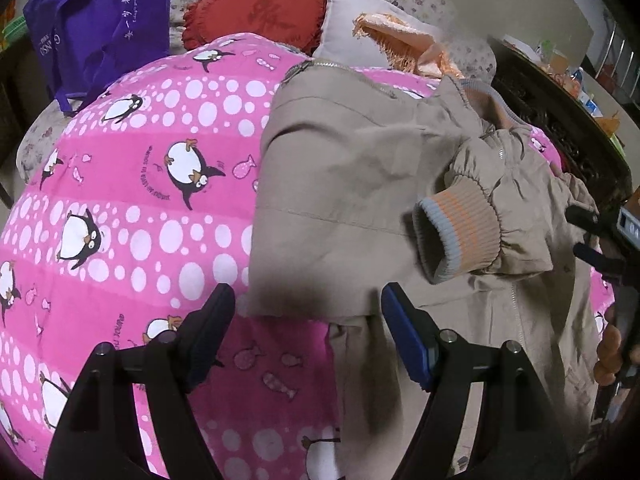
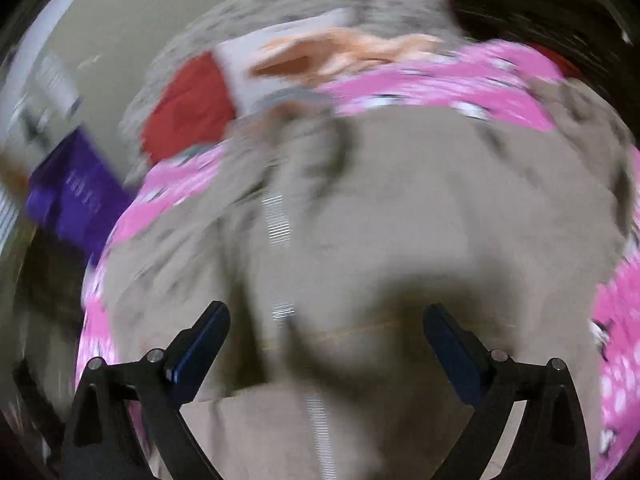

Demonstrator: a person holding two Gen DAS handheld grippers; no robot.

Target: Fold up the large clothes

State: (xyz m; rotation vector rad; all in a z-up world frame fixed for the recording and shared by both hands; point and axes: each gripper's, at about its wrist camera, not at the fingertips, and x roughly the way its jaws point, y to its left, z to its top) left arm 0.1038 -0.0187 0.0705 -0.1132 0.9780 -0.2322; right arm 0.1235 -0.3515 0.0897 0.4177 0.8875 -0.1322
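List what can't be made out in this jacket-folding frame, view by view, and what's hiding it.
- Right wrist view: motion blur smears the beige jacket and its zipper; folds and the quilt's print are unreadable.
- Left wrist view: the jacket's lower hem is cut off by the bottom edge and the left gripper.
- Left wrist view: the right gripper is clipped by the right edge, jaws unclear there.
- Left wrist view: clutter on the dark table is too small.

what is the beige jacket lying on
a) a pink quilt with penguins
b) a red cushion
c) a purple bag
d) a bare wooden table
a: the beige jacket is spread over the pink penguin quilt, apart from the red cushion and purple bag.
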